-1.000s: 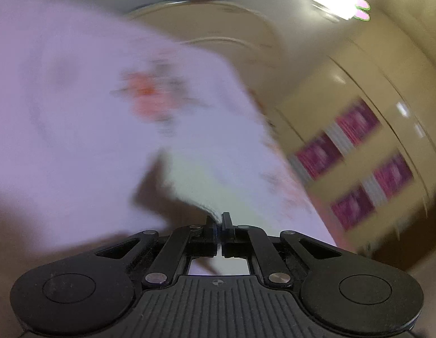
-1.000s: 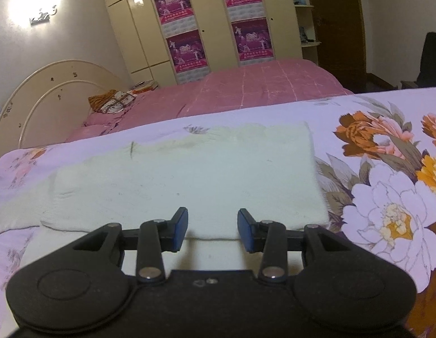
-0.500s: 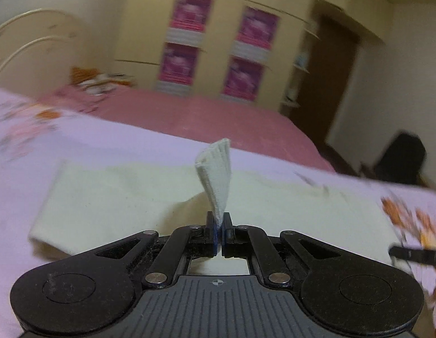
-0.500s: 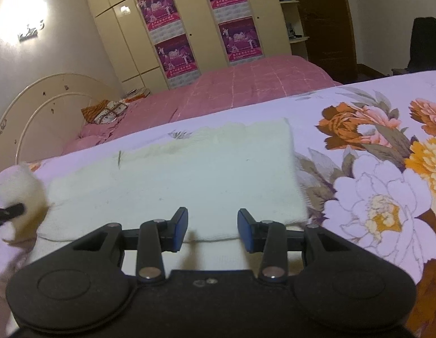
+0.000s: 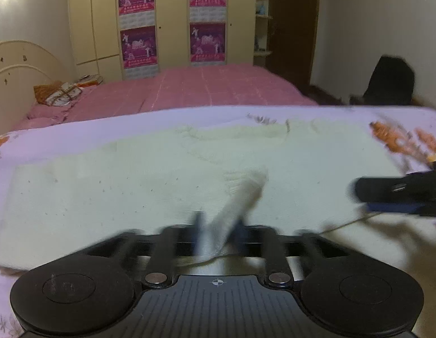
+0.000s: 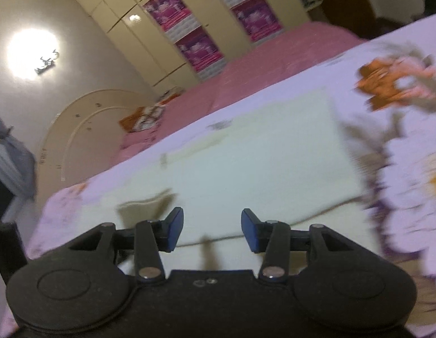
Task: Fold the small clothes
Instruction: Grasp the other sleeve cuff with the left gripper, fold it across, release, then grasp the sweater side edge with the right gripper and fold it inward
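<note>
A pale cream knitted garment lies flat on a lilac floral bedspread. My left gripper is over its near edge with the jaws parted, blurred by motion. The garment's ribbed sleeve cuff lies loose between the jaws and drops onto the body. My right gripper is open and empty, tilted, above the near edge of the same garment. Its finger also shows at the right of the left wrist view.
A second bed with a pink cover stands behind. A cream headboard is at the left. Wardrobes with magenta posters line the back wall. A dark chair stands at the far right.
My left gripper carried the sleeve cuff across over the garment's body and has opened, letting the cuff fall. My right gripper has tilted and shifted, still open.
</note>
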The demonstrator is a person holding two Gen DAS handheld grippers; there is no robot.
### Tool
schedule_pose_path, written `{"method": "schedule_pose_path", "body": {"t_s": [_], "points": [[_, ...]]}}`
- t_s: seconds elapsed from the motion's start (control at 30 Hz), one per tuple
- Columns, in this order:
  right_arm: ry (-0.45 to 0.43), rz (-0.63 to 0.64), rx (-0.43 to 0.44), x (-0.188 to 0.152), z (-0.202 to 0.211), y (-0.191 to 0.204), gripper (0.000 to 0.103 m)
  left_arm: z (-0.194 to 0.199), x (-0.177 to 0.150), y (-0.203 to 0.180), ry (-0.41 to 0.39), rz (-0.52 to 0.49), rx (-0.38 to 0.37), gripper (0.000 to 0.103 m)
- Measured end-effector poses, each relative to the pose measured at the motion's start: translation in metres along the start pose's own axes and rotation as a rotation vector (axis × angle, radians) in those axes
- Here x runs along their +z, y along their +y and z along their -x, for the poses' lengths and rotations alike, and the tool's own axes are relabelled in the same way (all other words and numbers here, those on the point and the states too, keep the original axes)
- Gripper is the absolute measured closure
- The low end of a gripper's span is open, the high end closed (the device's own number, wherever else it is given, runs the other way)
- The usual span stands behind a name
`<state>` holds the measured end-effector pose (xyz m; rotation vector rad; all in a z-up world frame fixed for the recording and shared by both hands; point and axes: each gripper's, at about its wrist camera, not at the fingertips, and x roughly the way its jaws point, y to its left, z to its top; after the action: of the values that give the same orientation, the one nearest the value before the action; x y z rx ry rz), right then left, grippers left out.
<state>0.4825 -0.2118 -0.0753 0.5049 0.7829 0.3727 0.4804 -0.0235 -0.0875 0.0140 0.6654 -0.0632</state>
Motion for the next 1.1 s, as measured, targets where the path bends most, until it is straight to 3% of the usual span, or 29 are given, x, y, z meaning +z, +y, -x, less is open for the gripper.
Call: {"method": "schedule_pose_path", "body": {"t_s": [0.03, 0.07, 0.2, 0.23, 0.27, 0.47, 0.53, 0.57, 0.6, 0.8, 1.1], "points": [[0.009, -0.005, 0.017, 0.0, -0.005, 0.004, 0.058, 0.009, -0.002, 0.0, -0.03, 0.008, 0.008, 0.014], [0.018, -0.012, 0.033, 0.0, -0.01, 0.008, 0.057, 0.017, -0.005, 0.0, -0.063, 0.011, 0.018, 0.012], [0.06, -0.039, 0.078, -0.001, -0.026, 0.018, 0.055, 0.032, -0.017, 0.032, -0.087, 0.066, 0.052, 0.013], [0.071, -0.048, 0.087, -0.001, -0.029, 0.018, 0.055, 0.037, -0.023, 0.041, -0.087, 0.093, 0.073, 0.018], [0.081, -0.059, 0.096, -0.001, -0.032, 0.019, 0.055, 0.042, -0.028, 0.049, -0.081, 0.118, 0.091, 0.021], [0.118, -0.063, 0.118, -0.003, -0.053, 0.03, 0.054, 0.046, -0.056, 0.098, -0.006, 0.262, 0.191, 0.022], [0.119, -0.021, 0.104, -0.005, -0.058, 0.038, 0.062, 0.039, -0.058, 0.108, 0.016, 0.3, 0.201, 0.022], [0.132, 0.017, 0.095, -0.004, -0.062, 0.044, 0.085, 0.036, -0.058, 0.111, 0.019, 0.304, 0.201, 0.021], [0.142, 0.043, 0.086, -0.003, -0.064, 0.048, 0.098, 0.033, -0.056, 0.111, 0.018, 0.309, 0.202, 0.021], [-0.027, 0.085, 0.041, 0.021, -0.03, 0.048, 0.098, 0.022, -0.045, 0.121, -0.009, 0.347, 0.196, 0.022], [-0.082, 0.113, -0.022, 0.047, 0.001, 0.013, 0.098, 0.013, -0.047, 0.122, 0.011, 0.318, 0.224, 0.022]]}}
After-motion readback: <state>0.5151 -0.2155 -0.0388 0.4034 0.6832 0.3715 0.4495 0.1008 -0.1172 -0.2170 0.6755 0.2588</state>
